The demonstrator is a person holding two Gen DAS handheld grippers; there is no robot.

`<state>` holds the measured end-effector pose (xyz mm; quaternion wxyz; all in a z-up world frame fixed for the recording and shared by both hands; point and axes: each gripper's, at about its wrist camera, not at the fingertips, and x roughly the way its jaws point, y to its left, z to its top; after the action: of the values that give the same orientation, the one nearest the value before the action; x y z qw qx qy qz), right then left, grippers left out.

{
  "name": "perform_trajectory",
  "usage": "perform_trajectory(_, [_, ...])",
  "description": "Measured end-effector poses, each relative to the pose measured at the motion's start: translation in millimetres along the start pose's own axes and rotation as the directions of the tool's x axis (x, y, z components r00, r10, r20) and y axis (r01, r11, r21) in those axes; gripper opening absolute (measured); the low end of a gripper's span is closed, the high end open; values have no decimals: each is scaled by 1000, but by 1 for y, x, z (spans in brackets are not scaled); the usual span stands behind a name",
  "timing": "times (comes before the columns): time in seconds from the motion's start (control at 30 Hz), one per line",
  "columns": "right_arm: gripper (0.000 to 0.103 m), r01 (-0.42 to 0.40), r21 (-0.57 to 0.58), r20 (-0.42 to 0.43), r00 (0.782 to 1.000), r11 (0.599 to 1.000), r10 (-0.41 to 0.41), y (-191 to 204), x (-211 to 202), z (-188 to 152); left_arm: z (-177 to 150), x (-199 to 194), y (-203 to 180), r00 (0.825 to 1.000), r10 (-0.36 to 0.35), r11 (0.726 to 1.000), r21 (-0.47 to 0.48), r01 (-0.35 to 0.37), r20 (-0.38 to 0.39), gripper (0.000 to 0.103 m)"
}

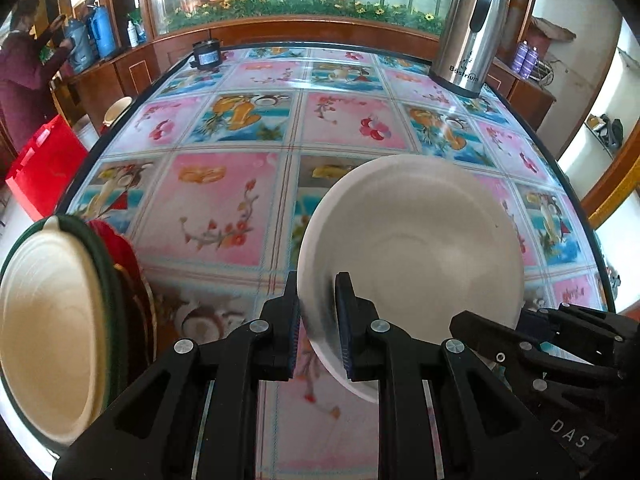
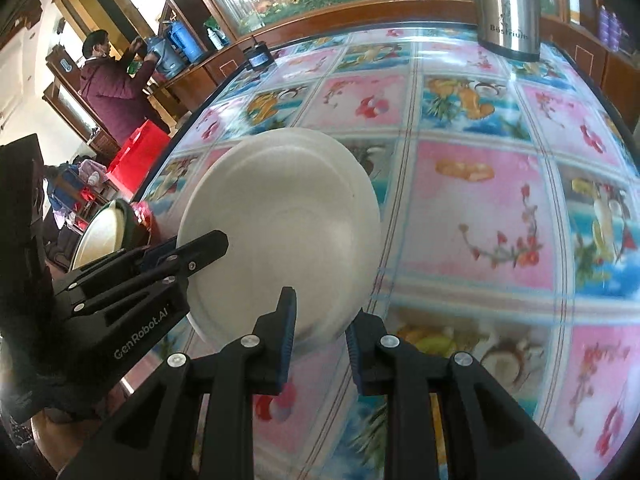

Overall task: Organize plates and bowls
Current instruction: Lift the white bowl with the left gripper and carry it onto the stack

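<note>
Both grippers clamp one white plate (image 1: 416, 240), tilted above the floral table (image 1: 224, 200). The left gripper (image 1: 318, 320) pinches its rim at 7 o'clock. The right gripper (image 2: 320, 328) bites the edge at 5 o'clock.

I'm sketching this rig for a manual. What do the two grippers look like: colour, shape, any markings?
Both are matte black plastic with angular, cut-out linkage arms joined by round silver bolts. Each finger ends in a ribbed blue pad. The left gripper carries white "GenRobot.AI" lettering on its side, seen from the right wrist camera. The right gripper shows white letters "DAS" in the left wrist view. No cables or sleeves are visible.
</note>
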<state>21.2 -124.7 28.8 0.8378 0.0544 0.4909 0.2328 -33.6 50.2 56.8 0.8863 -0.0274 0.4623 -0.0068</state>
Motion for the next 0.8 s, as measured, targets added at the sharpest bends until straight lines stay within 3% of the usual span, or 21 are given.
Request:
perform_trajectory(0.37, [27, 6, -43, 14, 1000, 999, -6, 26, -12, -14, -15, -28, 15, 999, -8, 1000, -15, 9, 32, 16])
perform_trajectory(0.8, [27, -19, -133, 55, 998, 991, 27, 73, -26, -3, -11, -78, 55, 993, 19, 999, -50, -13, 113, 16])
